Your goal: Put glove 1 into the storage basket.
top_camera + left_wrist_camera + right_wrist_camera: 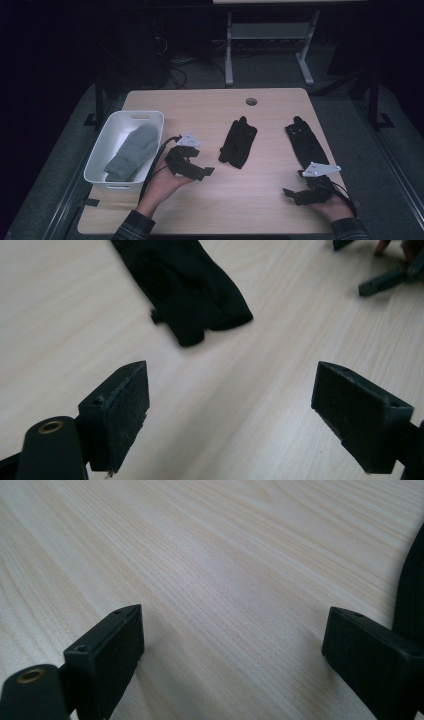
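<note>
Two sets of fingers, both standing wide apart, nothing between them but bare wood.

Left gripper (202, 171) fingers (117, 412): spread wide, hovering low over the bench (260, 200), gripping nothing. Pointing toward the near black glove (238, 142), which is lying flat just beyond the tips, not touching. In the left gripper view, same glove (187, 287) lying ahead and left of centre, cuff end nearest, clear gap of wood between it and the fingers. Right gripper's tip showing at the far upper right of that view.

Right gripper (295, 195) fingers (107, 657): also wide open, holding nothing, sitting low over the bench near its front right edge. Second black glove (306, 142) lying just beyond and slightly right of it, fingertips pointing away from the person. In the right gripper view, dark edge of that glove (412, 595) running along the right border, just past the right finger; touching or not, cannot tell.

Gloves: both flat on the bench, well apart from each other, lying roughly parallel.

Further out: white bin (112, 131) at the left edge of the bench, just left of the left gripper, with a grey mitten (131, 152) lying inside it. Round cable hole (251, 101) near the far edge. Hands coming in from below, plaid sleeve showing on the left forearm.
</note>
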The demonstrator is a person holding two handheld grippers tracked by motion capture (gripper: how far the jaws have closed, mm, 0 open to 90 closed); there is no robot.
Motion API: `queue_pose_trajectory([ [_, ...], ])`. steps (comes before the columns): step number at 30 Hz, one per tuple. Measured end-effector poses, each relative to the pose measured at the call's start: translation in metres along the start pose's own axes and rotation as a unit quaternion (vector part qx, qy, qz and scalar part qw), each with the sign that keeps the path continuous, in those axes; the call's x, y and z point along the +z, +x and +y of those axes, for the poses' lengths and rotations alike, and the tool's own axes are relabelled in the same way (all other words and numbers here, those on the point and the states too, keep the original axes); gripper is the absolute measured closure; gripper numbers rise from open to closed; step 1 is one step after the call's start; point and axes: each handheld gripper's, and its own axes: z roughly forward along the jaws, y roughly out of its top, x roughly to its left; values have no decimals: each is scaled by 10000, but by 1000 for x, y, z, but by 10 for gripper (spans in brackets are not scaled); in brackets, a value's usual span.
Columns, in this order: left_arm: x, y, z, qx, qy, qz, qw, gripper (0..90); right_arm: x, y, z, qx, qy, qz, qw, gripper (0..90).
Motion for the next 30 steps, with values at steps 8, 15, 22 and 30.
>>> queue_pose_trajectory([
  [8, 25, -5, -29, 81, 389, 76, 9992, 147, 0, 0, 0, 8, -6, -1, 10000, 97],
  [15, 34, -1, -45, 244, 399, 206, 9987, 132, -1, 1, 1, 25, 40, -26, 10000, 104],
  [22, 39, 0, -59, 474, 393, 162, 9980, 125, -8, 3, 7, -23, 61, -105, 9999, 258],
  [30, 36, 5, -77, 714, -147, 166, 9972, 126, -16, -4, 21, 100, -73, -106, 9999, 560],
])
